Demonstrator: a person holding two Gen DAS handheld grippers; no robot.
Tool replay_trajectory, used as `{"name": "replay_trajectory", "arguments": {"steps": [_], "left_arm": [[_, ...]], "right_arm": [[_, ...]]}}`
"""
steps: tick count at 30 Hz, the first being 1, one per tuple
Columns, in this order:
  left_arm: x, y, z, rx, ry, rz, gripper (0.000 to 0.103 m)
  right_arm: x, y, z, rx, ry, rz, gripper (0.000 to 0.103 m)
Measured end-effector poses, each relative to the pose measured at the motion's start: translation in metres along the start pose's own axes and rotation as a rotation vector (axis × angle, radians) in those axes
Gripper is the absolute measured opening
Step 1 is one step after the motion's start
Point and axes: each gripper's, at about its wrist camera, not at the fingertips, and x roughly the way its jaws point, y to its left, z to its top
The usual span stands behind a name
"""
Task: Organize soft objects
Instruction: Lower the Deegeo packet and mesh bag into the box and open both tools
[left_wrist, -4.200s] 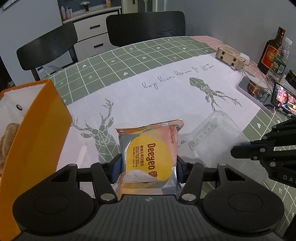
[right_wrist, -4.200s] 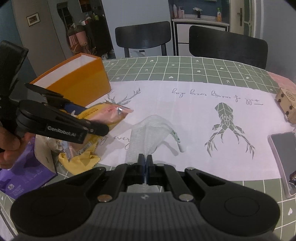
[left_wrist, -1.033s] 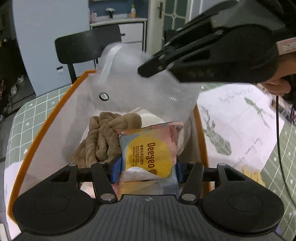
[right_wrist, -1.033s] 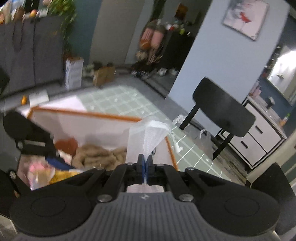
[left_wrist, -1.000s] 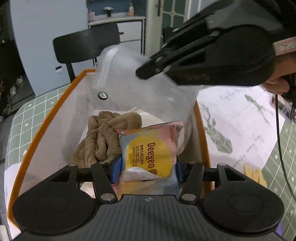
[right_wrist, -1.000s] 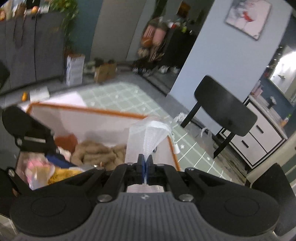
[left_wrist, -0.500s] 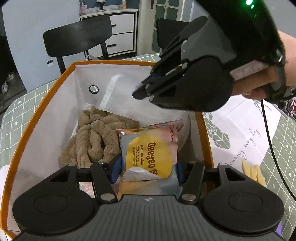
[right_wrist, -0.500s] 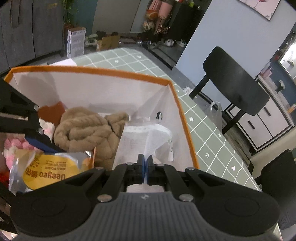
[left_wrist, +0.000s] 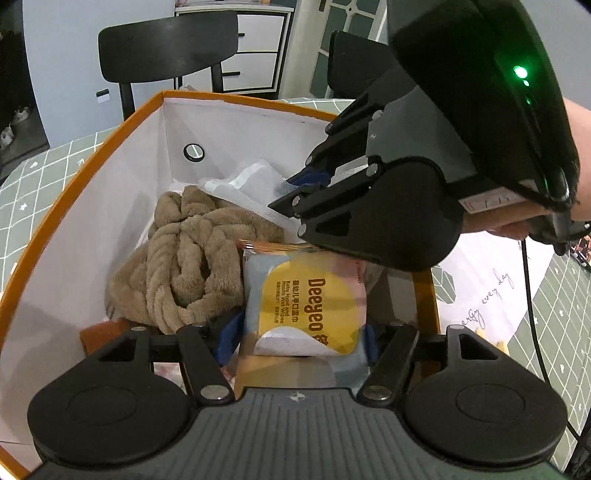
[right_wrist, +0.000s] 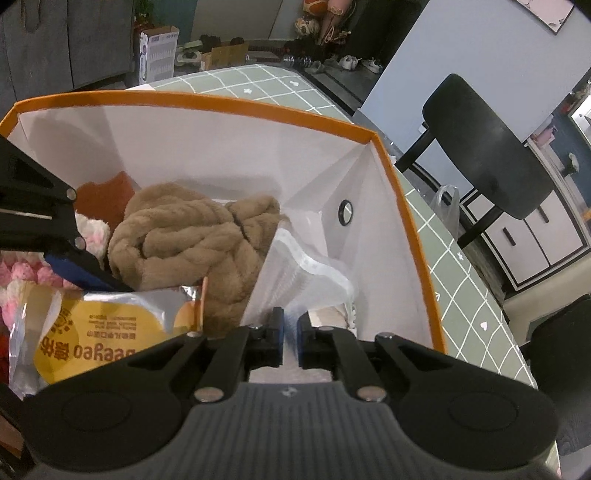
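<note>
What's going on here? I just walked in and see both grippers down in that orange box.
A person is packing soft things into the box. The left gripper has a wipes pack between its jaws, which are opening. The right gripper is opening its jaws too, letting go of a clear mesh pouch, which lies against the box's white wall. A brown knotted plush already lies inside, with pink fluffy things beside it.
</note>
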Motion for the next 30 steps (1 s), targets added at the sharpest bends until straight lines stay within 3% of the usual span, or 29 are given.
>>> {"name": "replay_trajectory", "arguments": {"steps": [3, 5, 6, 14, 22, 30], "left_arm": [[0.0, 0.001, 0.0, -0.016, 0.003, 0.003, 0.079], [-0.002, 0.004, 0.001, -0.034, -0.004, -0.004, 0.079], [-0.003, 0.006, 0.0, -0.046, -0.008, -0.008, 0.079], [-0.021, 0.014, 0.003, -0.124, -0.064, 0.01, 0.079], [-0.052, 0.006, 0.005, -0.117, -0.134, 0.025, 0.079], [-0.073, -0.001, 0.0, -0.106, -0.155, 0.045, 0.079]], "right_arm": [[-0.003, 0.003, 0.001, 0.0, -0.001, -0.025, 0.024], [-0.008, 0.002, 0.002, 0.012, -0.012, -0.038, 0.04], [-0.012, 0.002, 0.001, 0.018, -0.021, -0.046, 0.042], [-0.039, 0.0, 0.001, 0.026, -0.051, -0.068, 0.046], [-0.062, 0.004, 0.002, 0.024, -0.078, -0.085, 0.048], [-0.095, 0.017, -0.003, 0.004, -0.104, -0.098, 0.05]]}}
